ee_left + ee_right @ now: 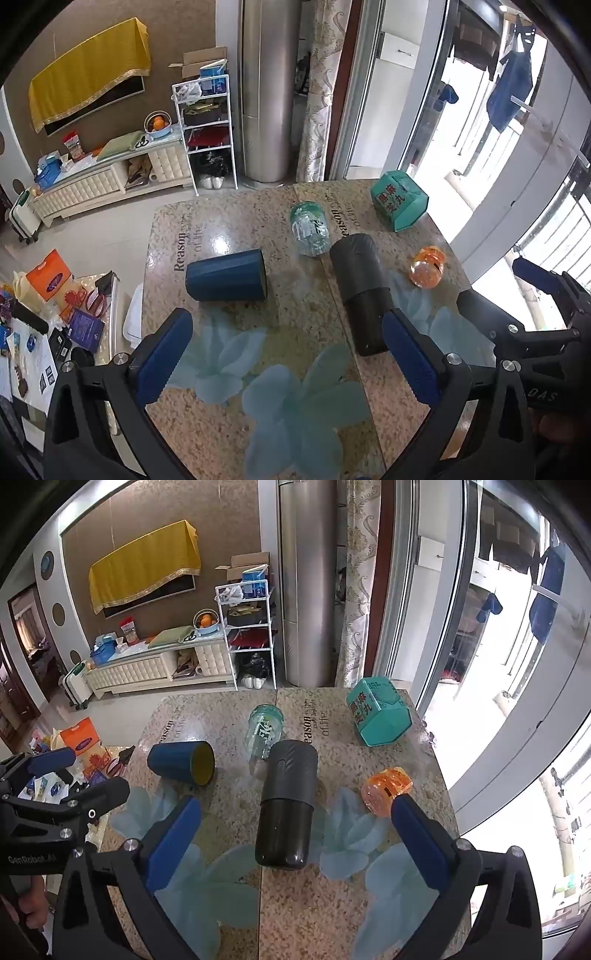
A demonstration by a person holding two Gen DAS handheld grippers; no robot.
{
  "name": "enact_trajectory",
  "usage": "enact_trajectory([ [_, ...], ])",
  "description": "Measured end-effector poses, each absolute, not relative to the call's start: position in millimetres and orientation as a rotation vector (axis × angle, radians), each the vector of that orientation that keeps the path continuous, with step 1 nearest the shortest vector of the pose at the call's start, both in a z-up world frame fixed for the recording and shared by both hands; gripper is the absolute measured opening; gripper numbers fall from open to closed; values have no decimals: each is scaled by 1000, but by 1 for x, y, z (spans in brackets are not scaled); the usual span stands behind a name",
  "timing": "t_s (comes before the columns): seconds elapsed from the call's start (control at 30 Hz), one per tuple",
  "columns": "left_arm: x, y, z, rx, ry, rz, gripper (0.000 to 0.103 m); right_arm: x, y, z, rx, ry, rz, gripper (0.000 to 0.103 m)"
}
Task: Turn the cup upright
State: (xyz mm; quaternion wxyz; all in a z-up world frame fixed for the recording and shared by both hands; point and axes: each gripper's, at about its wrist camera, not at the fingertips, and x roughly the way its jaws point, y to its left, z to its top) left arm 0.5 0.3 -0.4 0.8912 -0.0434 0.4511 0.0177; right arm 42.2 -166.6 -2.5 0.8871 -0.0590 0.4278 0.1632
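Table [229,229]: glossy speckled stone look, glare spots. Blue cup [227,275]: matt, ribbed plastic look. Black flask [286,805]: matt textured upper half, smoother semi-gloss lower half. Glass jar [309,229]: clear, shiny. Orange jar [386,788]: translucent, glossy. Gripper pads [162,356]: blue, ridged.

The left gripper's right finger [410,354] covers part of the black flask's [360,295] near end. The right gripper's right finger [421,838] hides the orange jar's [386,788] near edge. The glass jar's [264,731] label is unreadable.
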Motion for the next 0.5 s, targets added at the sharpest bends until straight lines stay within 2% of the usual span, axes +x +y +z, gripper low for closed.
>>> enact_trajectory([
  [0.5, -10, 5, -4, -114, 939, 26, 103, 34, -166, -3, -107, 880, 348, 103],
])
